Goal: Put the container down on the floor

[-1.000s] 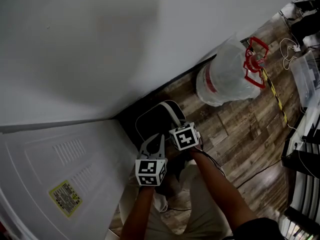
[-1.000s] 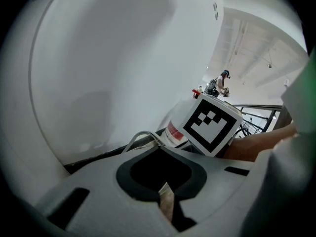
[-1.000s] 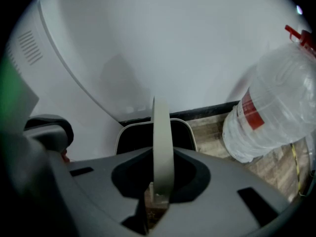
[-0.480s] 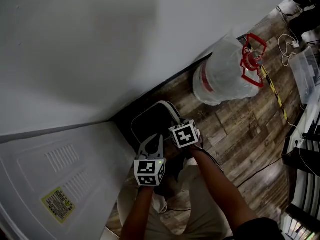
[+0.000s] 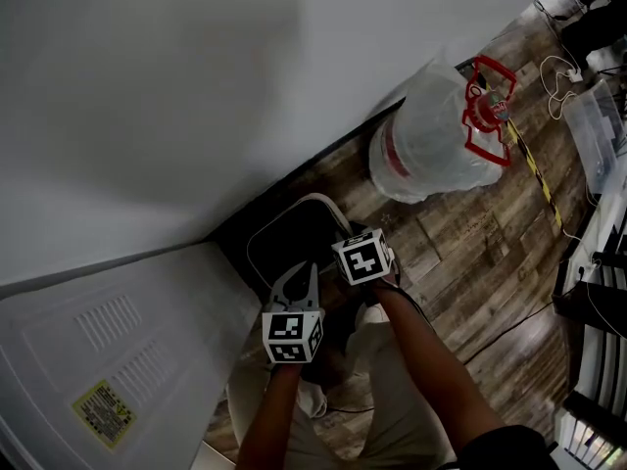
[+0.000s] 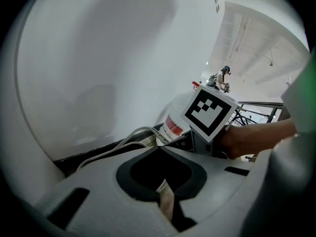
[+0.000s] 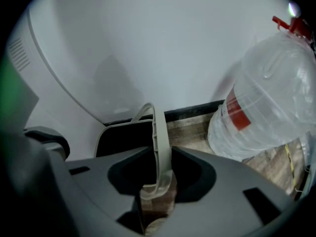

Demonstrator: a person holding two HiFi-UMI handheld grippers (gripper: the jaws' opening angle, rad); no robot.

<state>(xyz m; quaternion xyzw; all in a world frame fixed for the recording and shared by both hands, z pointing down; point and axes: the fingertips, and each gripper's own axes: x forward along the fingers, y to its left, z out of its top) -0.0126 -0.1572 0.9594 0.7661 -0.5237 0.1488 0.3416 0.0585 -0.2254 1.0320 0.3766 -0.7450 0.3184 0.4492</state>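
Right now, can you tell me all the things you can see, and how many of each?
container: one, dark with a pale rim, low by the wall
handle: one, pale, arching over the container
water jug: one, clear with a red label and red top, on the wood floor right of the container
appliance: one, white with a yellow sticker, lower left
striped cable: one, yellow and black, on the floor past the jug
plastic box: one, clear, right edge
left gripper: one, grey with a marker cube, jaws together, beside the container
right gripper: one, grey with a marker cube, jaws shut on the handle
forearms: two, bare, bottom middle
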